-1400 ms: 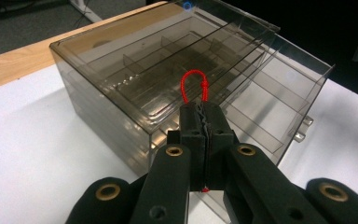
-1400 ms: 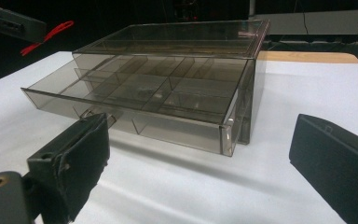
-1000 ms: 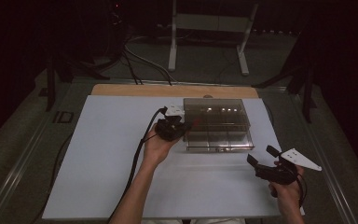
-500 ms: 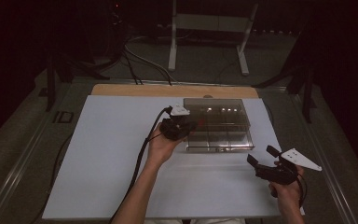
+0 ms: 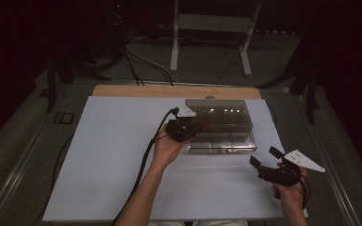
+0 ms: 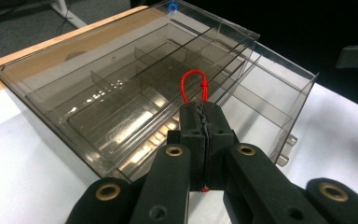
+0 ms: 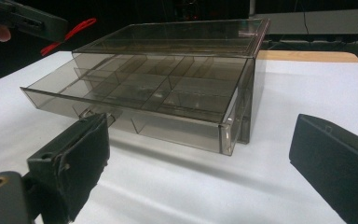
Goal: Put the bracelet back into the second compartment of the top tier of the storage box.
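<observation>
Left gripper point(image 6: 200, 112): you are pinching a red cord loop point(image 6: 194, 86) between its closed jaws, over the clear drawer box point(image 5: 221, 125).
Right gripper point(image 5: 264, 160): you are holding it with jaws spread, gripping nothing, near the box's right front corner.
Drawer point(image 7: 135, 100): it is sitting pulled out toward you on the white table point(image 5: 118, 165).

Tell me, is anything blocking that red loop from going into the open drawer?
Nothing visible does. The left gripper pinches the red loop beside the clear box, and the drawer below is pulled out, its compartments uncovered. The right gripper waits apart, open.
</observation>
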Tool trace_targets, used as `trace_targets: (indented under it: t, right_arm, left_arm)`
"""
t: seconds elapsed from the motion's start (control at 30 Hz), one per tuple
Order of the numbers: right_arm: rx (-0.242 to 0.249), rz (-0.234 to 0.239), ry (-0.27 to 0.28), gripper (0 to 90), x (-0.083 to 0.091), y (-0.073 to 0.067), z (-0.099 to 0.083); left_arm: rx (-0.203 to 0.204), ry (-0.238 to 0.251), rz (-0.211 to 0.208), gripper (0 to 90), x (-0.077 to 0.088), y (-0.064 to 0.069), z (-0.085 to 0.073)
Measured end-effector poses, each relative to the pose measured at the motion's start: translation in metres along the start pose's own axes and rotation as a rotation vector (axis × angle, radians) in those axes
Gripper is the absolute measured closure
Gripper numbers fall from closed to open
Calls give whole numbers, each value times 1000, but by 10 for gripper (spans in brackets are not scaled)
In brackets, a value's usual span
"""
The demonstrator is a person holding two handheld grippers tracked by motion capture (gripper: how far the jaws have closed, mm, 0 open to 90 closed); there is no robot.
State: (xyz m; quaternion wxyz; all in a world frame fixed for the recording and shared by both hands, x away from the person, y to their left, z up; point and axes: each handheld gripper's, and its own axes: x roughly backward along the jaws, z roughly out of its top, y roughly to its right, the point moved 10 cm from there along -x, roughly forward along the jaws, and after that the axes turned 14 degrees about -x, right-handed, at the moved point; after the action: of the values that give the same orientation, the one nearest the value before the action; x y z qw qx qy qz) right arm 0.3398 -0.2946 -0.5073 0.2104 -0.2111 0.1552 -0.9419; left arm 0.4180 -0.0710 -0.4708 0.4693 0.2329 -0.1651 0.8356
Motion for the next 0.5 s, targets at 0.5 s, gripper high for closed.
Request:
trace_targets:
  t: [0.5]
  right_arm:
    - [1, 0, 0, 50, 0, 0, 0]
  left_arm:
    - [-1, 1, 2, 900, -8, 1, 3]
